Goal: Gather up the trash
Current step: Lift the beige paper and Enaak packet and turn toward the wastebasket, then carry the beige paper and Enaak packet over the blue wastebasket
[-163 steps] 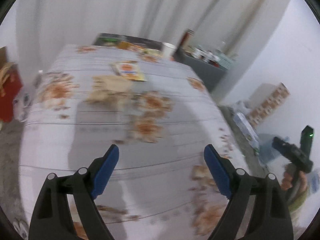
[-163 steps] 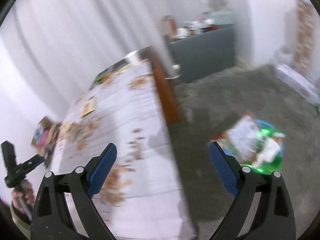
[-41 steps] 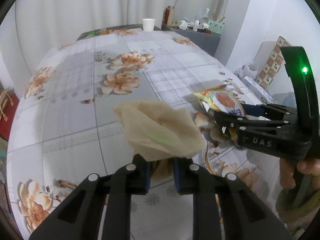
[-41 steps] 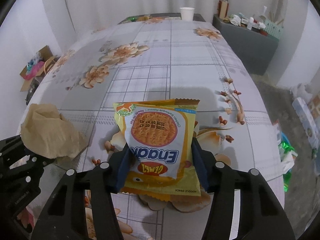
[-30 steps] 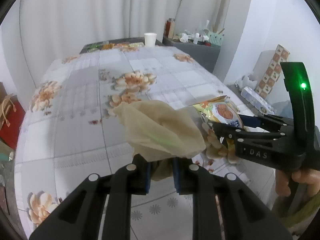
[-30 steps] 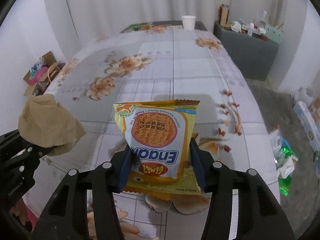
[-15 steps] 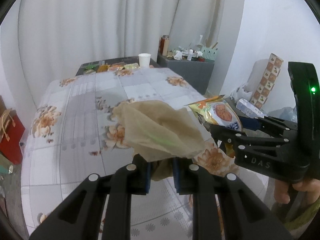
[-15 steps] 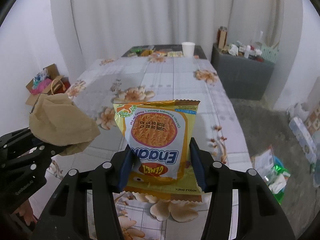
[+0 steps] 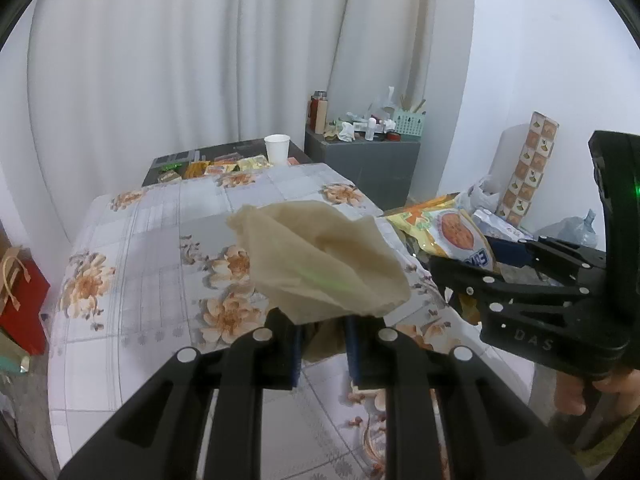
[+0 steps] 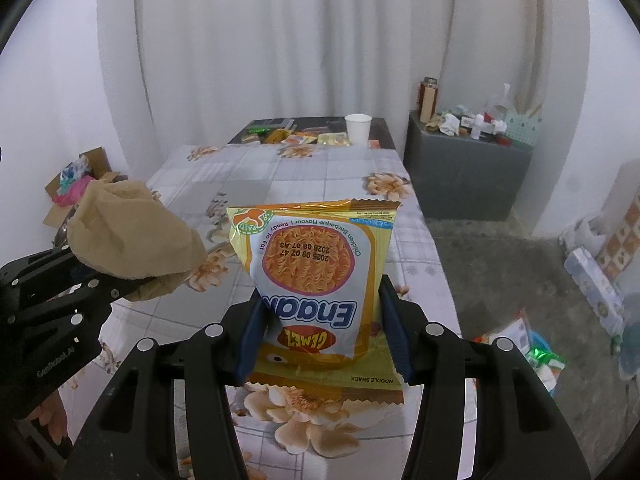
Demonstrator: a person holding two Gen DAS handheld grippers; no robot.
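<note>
I have both pieces of trash clear of the desk [image 10: 328, 184]: my left gripper [image 9: 322, 344] is pinched almost shut on the lower tail of a crumpled brown paper [image 9: 320, 264], and my right gripper [image 10: 322, 334] is closed about halfway across the bottom of a yellow noodle snack packet [image 10: 316, 276], which stands upright between the blue pads with its print upside down. The two loads hang side by side above the near end of the desk, close but not touching. The paper worries me most. Only a thin twist of it sits between the pads while the bulk balloons out above, so a quick swing could work it loose and drop it. The packet is slick foil held by its edges; if I tilt it hard, I think it could slide out sideways. A heap of wrappers [image 10: 540, 356] lies on the floor beyond the right edge of the desk, probably where these belong, though I cannot make out a bin there. The paper cup [image 10: 357, 128] and packets [image 10: 304, 136] at the far edge remain uncollected.
</note>
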